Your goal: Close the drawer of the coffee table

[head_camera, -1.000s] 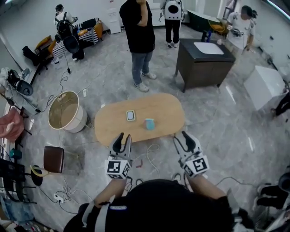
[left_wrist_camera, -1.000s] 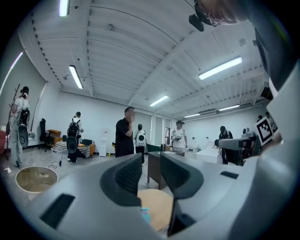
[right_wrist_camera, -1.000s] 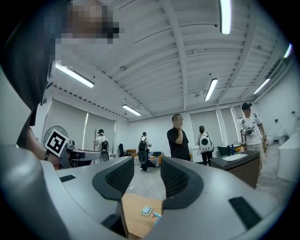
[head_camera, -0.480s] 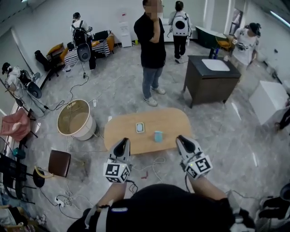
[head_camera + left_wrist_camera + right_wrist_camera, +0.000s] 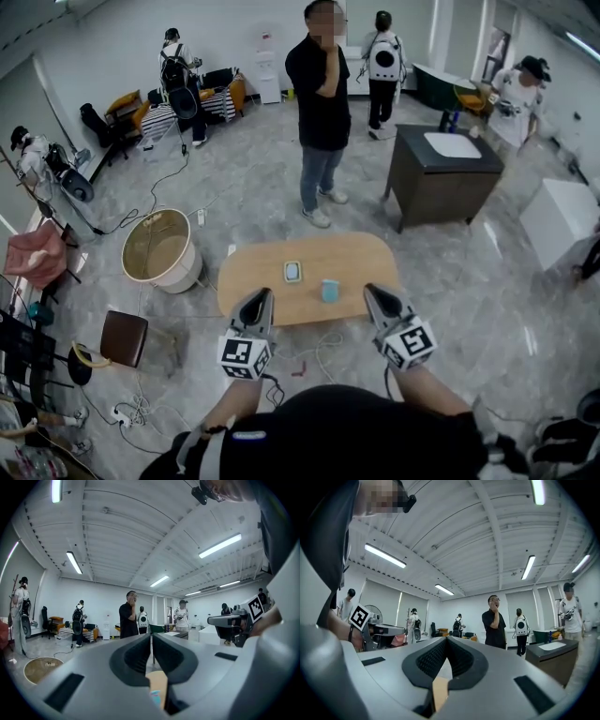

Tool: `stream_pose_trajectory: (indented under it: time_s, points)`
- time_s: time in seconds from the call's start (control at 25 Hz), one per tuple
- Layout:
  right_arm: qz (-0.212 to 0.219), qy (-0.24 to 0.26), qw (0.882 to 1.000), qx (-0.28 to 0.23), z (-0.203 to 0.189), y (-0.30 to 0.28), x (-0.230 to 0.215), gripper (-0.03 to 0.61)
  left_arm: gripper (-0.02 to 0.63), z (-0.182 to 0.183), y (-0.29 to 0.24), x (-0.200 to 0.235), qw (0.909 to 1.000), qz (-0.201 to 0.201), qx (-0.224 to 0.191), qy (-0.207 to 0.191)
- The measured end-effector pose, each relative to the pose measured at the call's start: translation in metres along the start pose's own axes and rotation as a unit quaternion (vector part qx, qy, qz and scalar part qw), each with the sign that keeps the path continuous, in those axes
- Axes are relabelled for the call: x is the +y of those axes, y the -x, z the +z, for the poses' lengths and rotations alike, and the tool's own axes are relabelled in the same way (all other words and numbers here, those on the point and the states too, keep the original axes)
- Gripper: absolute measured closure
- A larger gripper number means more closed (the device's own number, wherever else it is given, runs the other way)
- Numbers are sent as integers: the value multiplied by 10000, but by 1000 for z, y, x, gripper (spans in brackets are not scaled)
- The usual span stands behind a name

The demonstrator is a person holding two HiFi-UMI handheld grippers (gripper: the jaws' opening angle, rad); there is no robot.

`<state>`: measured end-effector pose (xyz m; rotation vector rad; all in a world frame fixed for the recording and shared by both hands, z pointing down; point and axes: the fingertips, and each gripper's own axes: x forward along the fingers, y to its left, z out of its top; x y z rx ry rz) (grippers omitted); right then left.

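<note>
The left tool [image 5: 260,298] and the right tool [image 5: 373,292] are held level, just short of the near edge of the counter [image 5: 258,272] and touching nothing. Their jaws have just been closing and now meet, with nothing between them. The oval counter carries a small card [image 5: 292,272] and a blue cup [image 5: 330,291]. No drawer juts from any edge that shows, and its front cannot be made out, so it is probably already pushed in. On that reading the closing is done and little remains except backing away.
</note>
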<state>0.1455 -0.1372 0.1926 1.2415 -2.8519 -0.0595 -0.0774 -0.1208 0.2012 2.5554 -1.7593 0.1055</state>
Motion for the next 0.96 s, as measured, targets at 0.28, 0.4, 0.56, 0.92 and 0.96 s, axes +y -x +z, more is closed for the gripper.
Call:
stream_pose_trajectory:
  time_s: [0.28,0.4,0.56,0.92,0.96]
  points:
    - [-54,-24,9999,-144,6,-9,-8,569,595,-6,-4,5,10000,-12,24,-35]
    - [-83,-12,9999,-148,9,-10,-10,569,595,-6,-4,6,10000,-5,40,10]
    - [-94,-14,9999,-128,10,-14,-9,569,595,-7,-3,9,10000,21,13,85]
    - [-170,53,9998,-68,12,-18,-8,569,595,-1,-10,-6,9998,-152,-45,118]
    - [-173,49,9998,-74,13,-18,-8,569,595,-1,-11,-7,9998,-164,-46,130]
